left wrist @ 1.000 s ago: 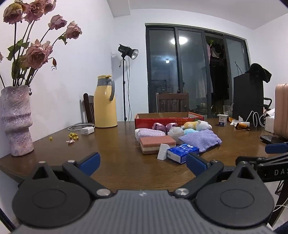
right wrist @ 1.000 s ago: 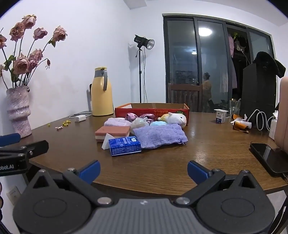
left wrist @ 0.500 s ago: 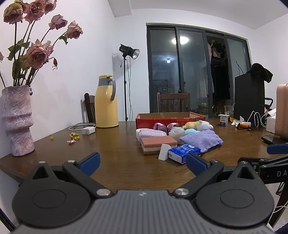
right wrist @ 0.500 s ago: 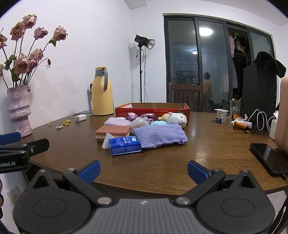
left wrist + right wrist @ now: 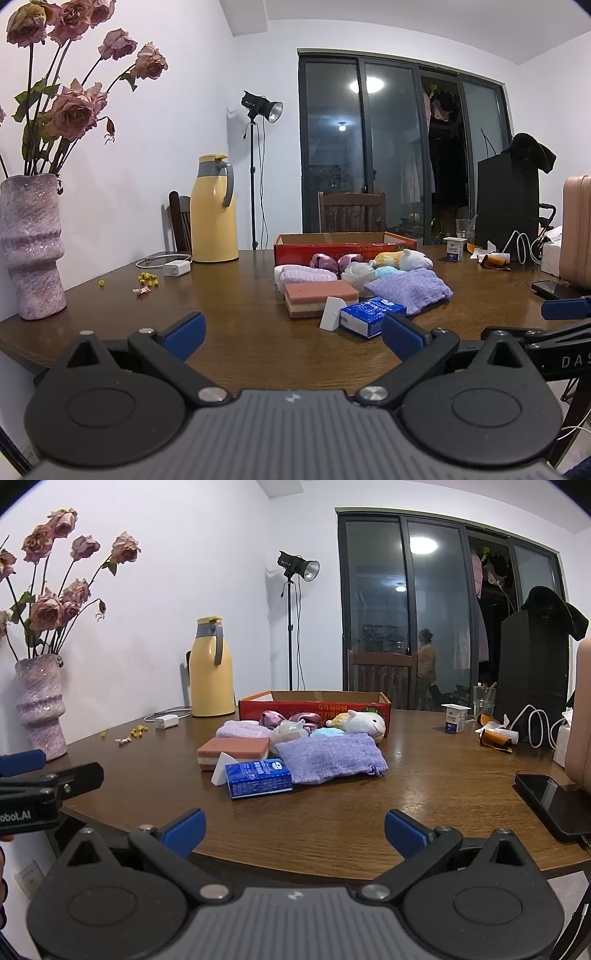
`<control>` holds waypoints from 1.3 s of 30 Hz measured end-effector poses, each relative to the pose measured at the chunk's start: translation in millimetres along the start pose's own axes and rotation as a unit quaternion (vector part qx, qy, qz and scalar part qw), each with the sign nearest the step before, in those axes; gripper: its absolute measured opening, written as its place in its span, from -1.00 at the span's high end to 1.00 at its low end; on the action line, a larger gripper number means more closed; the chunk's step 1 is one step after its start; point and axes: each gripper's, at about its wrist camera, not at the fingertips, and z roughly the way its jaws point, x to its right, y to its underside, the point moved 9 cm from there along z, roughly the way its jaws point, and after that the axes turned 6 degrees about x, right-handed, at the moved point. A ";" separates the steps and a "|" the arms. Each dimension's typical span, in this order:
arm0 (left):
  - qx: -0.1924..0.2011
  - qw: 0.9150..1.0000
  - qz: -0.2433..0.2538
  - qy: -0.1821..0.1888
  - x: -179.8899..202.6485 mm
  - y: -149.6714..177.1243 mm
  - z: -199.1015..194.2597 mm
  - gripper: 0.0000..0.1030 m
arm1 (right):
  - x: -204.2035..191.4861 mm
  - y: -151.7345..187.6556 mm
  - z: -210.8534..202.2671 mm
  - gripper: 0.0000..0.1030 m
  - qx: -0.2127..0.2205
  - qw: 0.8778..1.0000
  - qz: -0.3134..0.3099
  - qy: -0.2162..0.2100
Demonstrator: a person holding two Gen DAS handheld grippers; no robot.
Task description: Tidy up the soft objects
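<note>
Presently both grippers hang at the near edge of the table, short of the goods and touching none. Left gripper: fingers spread wide, nothing between them. Right gripper: fingers likewise wide, nothing held. Each shows in the other's view at the side, the right at the near right edge, the left at the near left edge.

Soft objects lie bunched mid-table, just in front of the red box, which stands open toward the far edge. Nearest the grippers lies the blue tissue pack, with a white wedge touching its left end. Behind these sits the pink sponge, flat. The purple pouch lies to the right of the pack, its near left corner at the pack. Behind the sponge is a lilac towel. Against the box front sit pink scrunchies, a plush toy on its side, a pale blue item and a clear bag; how these overlap cannot be told.

Elsewhere: vase at the left edge, yellow jug at the far left corner, charger beside it, phone at the right edge.
</note>
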 end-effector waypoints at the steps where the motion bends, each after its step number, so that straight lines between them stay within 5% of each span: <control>1: 0.000 1.000 0.001 0.000 0.1 0.0 -0.3 -1.00 | 0.3 0.5 -0.1 -1.00 -0.001 1.000 0.000 0.000; 39: 0.006 1.000 0.011 -0.001 3.9 2.5 -0.5 -1.00 | 0.6 1.9 0.5 -1.00 -0.002 1.000 0.003 0.002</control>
